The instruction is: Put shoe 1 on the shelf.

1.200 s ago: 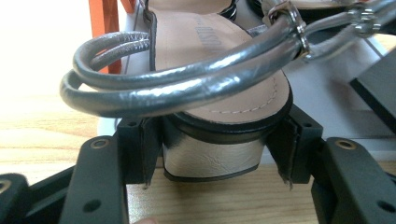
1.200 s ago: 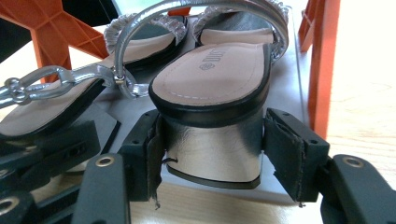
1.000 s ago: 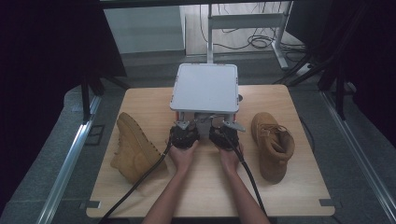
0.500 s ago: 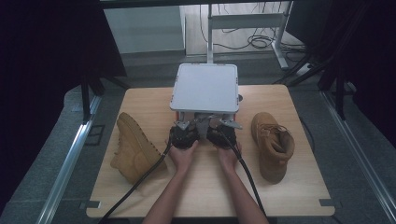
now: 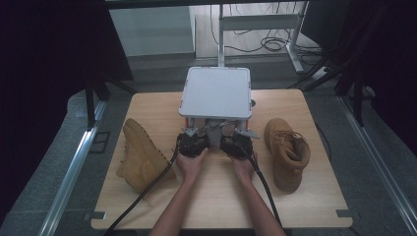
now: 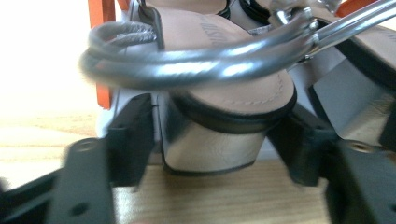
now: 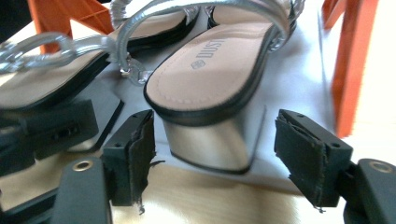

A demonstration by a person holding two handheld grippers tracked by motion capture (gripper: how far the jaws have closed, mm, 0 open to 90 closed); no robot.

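**Now: both sandals being let go at the rack's front edge**

Currently both grippers are sitting at lower centre of the high view, just in front of the grey-topped rack (image 5: 215, 91). The left gripper (image 6: 212, 154) is straddling the silver block heel of the left sandal (image 6: 210, 144); its jaws have just been opening, and the pads are standing beside the heel with slim gaps, not pressing. The right gripper (image 7: 212, 151) is doing likewise: jaws just been opening, standing well clear on either side of the right sandal (image 7: 210, 88) heel. Both heels are resting at the rack's lower shelf edge, above the wooden worktop (image 5: 221, 196).

Two tan boots are lying aside: one (image 5: 142, 156) at centre left, one (image 5: 286, 152) at centre right.

Judgement: placing looks finished, release under way. To do it well, keep opening until both pads are clear, then draw straight back, low and level, avoiding the ankle strap (image 6: 196, 58) looping across the left gripper view.
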